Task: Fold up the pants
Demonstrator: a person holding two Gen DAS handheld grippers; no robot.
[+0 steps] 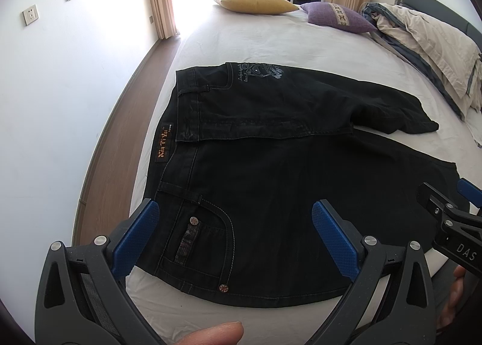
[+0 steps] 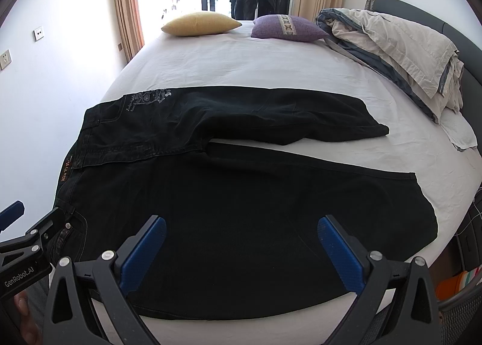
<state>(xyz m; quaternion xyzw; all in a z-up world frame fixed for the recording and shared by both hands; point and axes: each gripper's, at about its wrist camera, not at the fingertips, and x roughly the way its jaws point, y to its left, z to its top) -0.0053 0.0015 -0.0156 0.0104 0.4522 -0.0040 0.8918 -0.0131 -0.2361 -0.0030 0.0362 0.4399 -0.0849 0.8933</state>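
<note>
Black jeans [image 1: 271,170] lie flat on the white bed sheet [image 1: 241,41], waistband to the left, both legs spread apart to the right. They also show in the right wrist view [image 2: 241,194]. My left gripper [image 1: 235,224] is open and empty, hovering over the near hip pocket [image 1: 205,242]. My right gripper [image 2: 241,242] is open and empty above the near leg's thigh. The right gripper also shows at the right edge of the left wrist view [image 1: 446,212], and the left gripper at the left edge of the right wrist view [image 2: 24,230].
A yellow pillow [image 1: 256,1] and a purple pillow [image 1: 337,17] lie at the far end of the bed. A bundled duvet [image 1: 427,44] sits at the right by the headboard. A white wall and wooden floor strip [image 1: 114,149] run along the left.
</note>
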